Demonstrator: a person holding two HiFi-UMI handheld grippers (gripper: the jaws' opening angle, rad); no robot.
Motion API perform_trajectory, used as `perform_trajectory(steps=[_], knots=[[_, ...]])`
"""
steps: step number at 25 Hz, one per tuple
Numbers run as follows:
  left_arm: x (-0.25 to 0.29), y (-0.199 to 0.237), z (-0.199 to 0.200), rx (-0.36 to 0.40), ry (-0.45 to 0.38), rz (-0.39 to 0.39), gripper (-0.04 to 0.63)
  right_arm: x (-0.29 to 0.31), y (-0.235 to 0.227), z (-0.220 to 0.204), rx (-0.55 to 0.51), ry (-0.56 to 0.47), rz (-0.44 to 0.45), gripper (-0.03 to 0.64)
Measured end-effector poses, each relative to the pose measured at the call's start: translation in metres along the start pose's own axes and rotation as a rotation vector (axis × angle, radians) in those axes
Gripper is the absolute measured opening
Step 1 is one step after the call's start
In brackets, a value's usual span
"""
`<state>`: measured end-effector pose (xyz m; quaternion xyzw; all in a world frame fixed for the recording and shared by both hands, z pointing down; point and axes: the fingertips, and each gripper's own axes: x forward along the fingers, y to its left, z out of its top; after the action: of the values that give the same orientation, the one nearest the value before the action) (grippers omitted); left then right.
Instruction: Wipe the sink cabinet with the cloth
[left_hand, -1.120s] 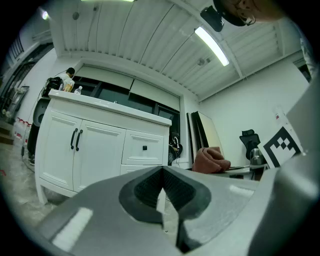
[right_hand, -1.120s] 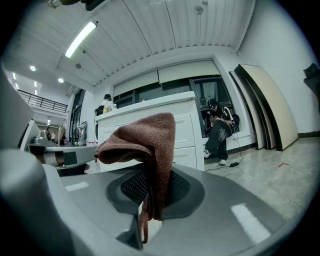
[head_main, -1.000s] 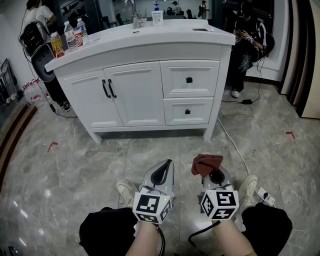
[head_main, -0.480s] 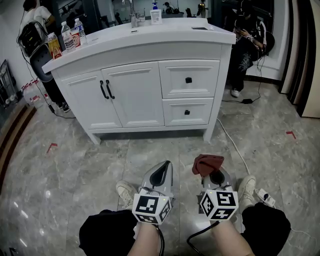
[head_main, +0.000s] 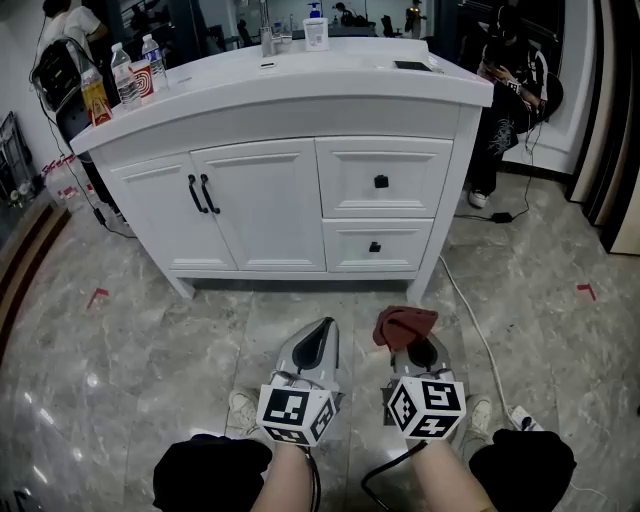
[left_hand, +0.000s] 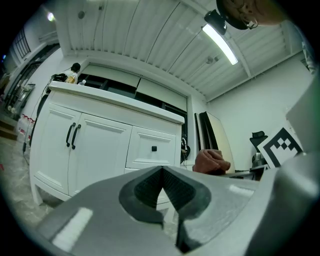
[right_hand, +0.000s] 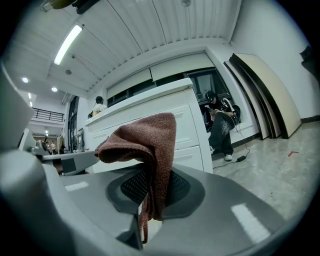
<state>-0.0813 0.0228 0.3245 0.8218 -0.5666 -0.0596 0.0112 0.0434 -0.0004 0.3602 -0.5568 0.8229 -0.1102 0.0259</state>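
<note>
**Cloth in grasp, cabinet not yet reached**

The cloth, a reddish-brown terry piece, is pinched between the jaws of the right hand-held gripper. Its bulk folds over above the pads and a short tail hangs below them. Held this way, a loose fold leads towards the work, which suits wiping. The grip looks secure, judging by how deep the fabric sits in the jaws.

The left hand-held gripper is clenched with nothing between its jaws. It rides just beside the right one at about the same height, apparently idle.

Both point at the white cabinet, which stands well apart from them across the marble floor. No contact with any surface is made. The two doors and two drawers face the person squarely. I judge the approach to be in hand and wiping not begun.

On the tabletop stand a faucet and a soap bottle at the back, with drink bottles at the left end. These would obstruct a pass over the top. A white cable runs along the floor by the right foot of the cabinet. A seated person is beyond that corner.
</note>
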Motion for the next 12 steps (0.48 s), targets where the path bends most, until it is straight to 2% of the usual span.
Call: perform_trajectory(steps=[7,12], knots=[[0.06,0.038,-0.006,0.024,0.023,0.048,0.0,0.08,-0.016,0.023,-0.001,-0.007,0.059,0.08],[0.111,0.065,0.006,0.014,-0.005,0.047,0.0,0.135,-0.02,0.05,-0.042,-0.027,0.11,0.08]])
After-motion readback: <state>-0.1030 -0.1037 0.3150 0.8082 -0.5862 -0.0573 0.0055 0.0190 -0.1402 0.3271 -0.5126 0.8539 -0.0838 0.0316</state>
